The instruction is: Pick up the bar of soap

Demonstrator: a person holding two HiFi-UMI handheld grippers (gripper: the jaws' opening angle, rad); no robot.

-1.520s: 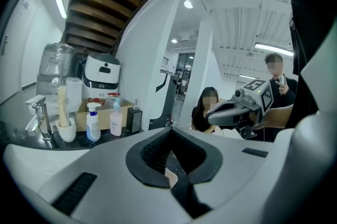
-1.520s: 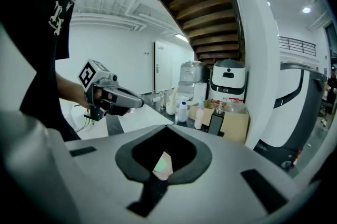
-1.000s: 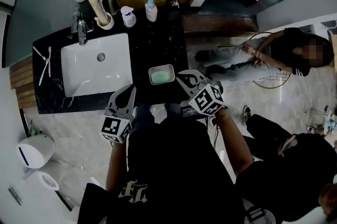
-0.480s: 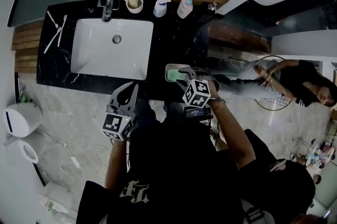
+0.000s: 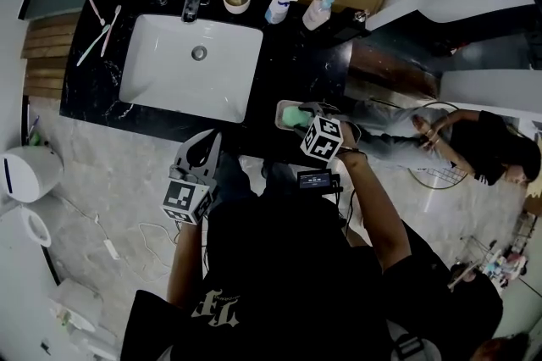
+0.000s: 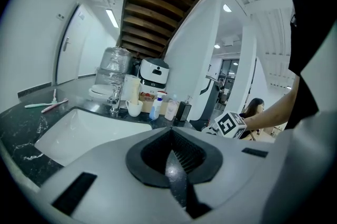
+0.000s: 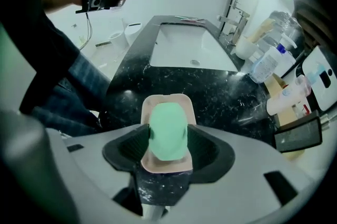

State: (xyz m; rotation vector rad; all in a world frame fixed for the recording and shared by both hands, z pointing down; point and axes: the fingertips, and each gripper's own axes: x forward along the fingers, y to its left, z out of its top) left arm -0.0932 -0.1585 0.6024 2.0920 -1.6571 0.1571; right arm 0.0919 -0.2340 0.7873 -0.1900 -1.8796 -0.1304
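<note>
**A:** Which tool is on it?

**B:** The right gripper [image 7: 168, 139]. It points steeply down, and its jaws have just been opening. They now stand wide, one on each side of the bar of soap [image 7: 167, 115], with the pads not yet pressing on it as far as I can see.

**A:** How does the bar lie?

**B:** In the right gripper view its long axis runs straight up the frame, away from the tool, so the jaws span its short width. It rests in a pale soap dish [image 7: 152, 100]. I'd say squeezing is all that's left before the lift.

**A:** And the other one?

**B:** The left gripper [image 6: 170, 132] has its jaws together with nothing between them. In the head view it sits lower left of the dish, well apart from it and off the counter's near edge.

**A:** What's around it?

**B:** A black marble counter [image 7: 221, 97], glossy, so the dish might slide. The white sink [image 5: 190, 67] is left of the dish, with bottles [image 5: 279, 5] behind. A person [image 5: 474, 147] sits on the floor at the right.
</note>
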